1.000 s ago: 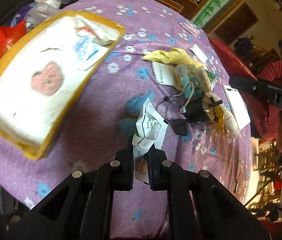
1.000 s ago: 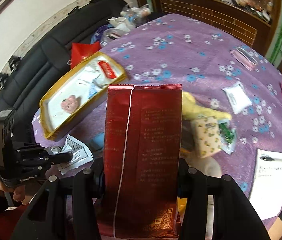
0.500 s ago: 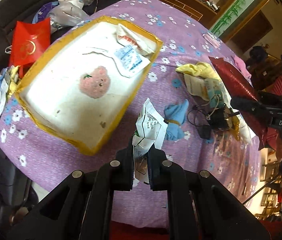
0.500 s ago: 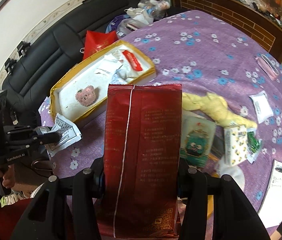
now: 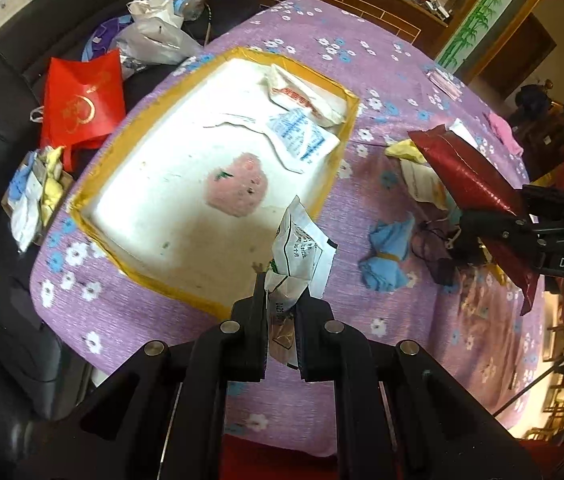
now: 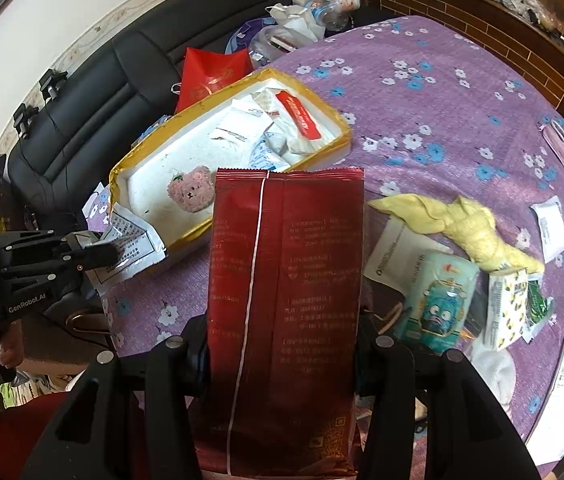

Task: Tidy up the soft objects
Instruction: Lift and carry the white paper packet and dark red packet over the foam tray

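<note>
Sachet (image 5: 300,256): white, crumpled, black print, pinched in the left gripper (image 5: 281,312) over the box's near corner.
Pouch (image 6: 286,288): dark red foil with a white seam line, clamped across its width by the right gripper (image 6: 282,344), upright above the table's edge.
Box (image 5: 102,236): white inside, yellow-taped rim, on the purple floral cloth (image 5: 402,92); it holds a pink bear (image 5: 238,190) and white packets (image 5: 302,136).
Clutter: blue cloth (image 5: 388,250), yellow cloth (image 6: 466,228) and a cartoon pack (image 6: 438,300) lie beside the box; a red bag (image 5: 84,100) sits on the sofa.
Writing: "DAS" on the right gripper, "GenRobot.AI" on the left.
</note>
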